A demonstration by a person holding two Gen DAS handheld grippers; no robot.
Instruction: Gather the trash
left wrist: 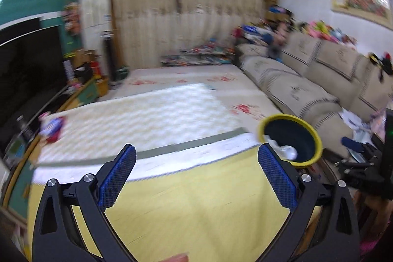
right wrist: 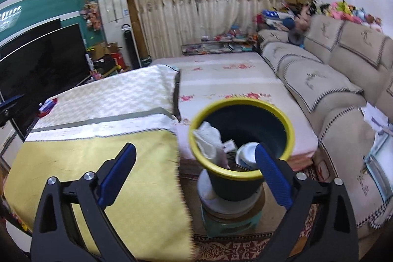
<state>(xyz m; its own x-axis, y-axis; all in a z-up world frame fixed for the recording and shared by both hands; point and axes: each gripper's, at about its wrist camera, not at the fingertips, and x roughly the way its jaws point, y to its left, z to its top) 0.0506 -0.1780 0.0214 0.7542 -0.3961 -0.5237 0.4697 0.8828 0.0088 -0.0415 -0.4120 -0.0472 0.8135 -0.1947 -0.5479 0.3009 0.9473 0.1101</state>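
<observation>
Left of yellow-rimmed bin [right wrist: 242,136]: yellow cloth on surface [right wrist: 103,171], left tool [left wrist: 196,156] above it, released, nothing between pads. Right tool [right wrist: 195,154] at bin's near rim, released, empty. Inside bin: crumpled white paper [right wrist: 208,139], white cup [right wrist: 246,154]. Right of bin: beige sofa [right wrist: 319,80]

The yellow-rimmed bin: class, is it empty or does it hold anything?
Not empty. The bin stands upright and holds crumpled white paper against its near wall, plus a white cup-like item.
</observation>
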